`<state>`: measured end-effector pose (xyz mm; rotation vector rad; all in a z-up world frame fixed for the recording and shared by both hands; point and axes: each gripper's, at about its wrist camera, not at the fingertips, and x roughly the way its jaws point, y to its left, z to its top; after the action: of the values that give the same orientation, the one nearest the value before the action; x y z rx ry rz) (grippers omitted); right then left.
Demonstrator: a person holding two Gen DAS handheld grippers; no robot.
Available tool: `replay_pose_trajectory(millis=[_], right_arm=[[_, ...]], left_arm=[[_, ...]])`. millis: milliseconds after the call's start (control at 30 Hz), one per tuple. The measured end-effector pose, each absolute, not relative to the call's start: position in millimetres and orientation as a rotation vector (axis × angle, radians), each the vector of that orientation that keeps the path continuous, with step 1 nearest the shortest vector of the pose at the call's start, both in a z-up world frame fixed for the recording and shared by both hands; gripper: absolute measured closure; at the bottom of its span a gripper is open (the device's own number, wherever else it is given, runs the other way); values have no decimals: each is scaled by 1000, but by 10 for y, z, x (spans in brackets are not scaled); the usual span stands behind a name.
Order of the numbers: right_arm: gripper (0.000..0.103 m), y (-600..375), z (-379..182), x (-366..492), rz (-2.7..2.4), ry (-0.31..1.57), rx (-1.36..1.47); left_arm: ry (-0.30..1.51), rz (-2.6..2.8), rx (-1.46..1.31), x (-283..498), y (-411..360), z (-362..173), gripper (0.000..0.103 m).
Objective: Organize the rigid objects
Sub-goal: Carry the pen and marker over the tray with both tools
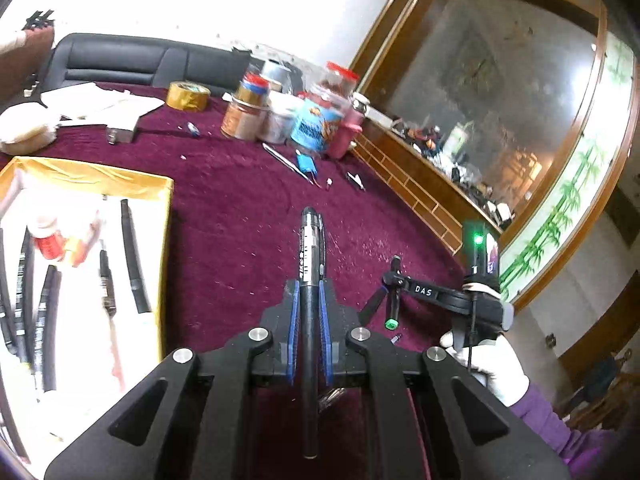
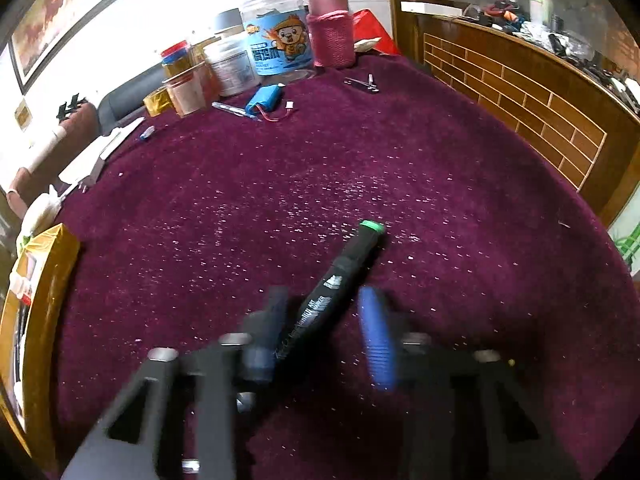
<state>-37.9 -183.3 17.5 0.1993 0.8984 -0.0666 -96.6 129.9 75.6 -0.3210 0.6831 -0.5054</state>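
Black pen (image 1: 310,276) is sitting clamped in the left hand-held gripper (image 1: 309,300), above the maroon worktop (image 1: 240,216). Green-capped marker (image 2: 340,280) is lying between the right hand-held gripper (image 2: 324,320) pads (contact unclear, blurred). Yellow box (image 1: 92,176) far left.

Left wrist view: sits behind left tongs (image 1: 310,296), looks forward and downward along them across maroon counter (image 1: 240,208), rolled so horizon tilts. Close to counter; gold-rimmed box (image 1: 162,216) at left edge, right tongs (image 1: 384,300) and gloved hand (image 1: 492,364) at right.

Right wrist view: sits behind right tongs (image 2: 320,320), angled steeper down at counter (image 2: 280,184), close above it.

Shared: cluster of jars (image 1: 304,116) (image 2: 276,48) at counter's far side, wooden cabinet (image 1: 420,184) (image 2: 520,92), box corner (image 2: 44,264).
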Motion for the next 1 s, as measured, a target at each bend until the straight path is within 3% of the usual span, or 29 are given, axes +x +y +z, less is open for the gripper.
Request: replay_pose_trajectory(millis=[133, 500, 900, 1000], right_arm=[[90, -1911, 177, -394, -10, 899, 254], [90, -1606, 604, -714, 432, 830, 496], [90, -167, 639, -757, 782, 977, 434], [90, 187, 552, -757, 819, 1033, 410]], left_arm=[[651, -464, -363, -1085, 1613, 805, 96], [648, -199, -487, -1305, 2605, 565, 96], [794, -18, -526, -1227, 2918, 135, 95], [796, -12, -531, -1238, 2931, 117, 89]])
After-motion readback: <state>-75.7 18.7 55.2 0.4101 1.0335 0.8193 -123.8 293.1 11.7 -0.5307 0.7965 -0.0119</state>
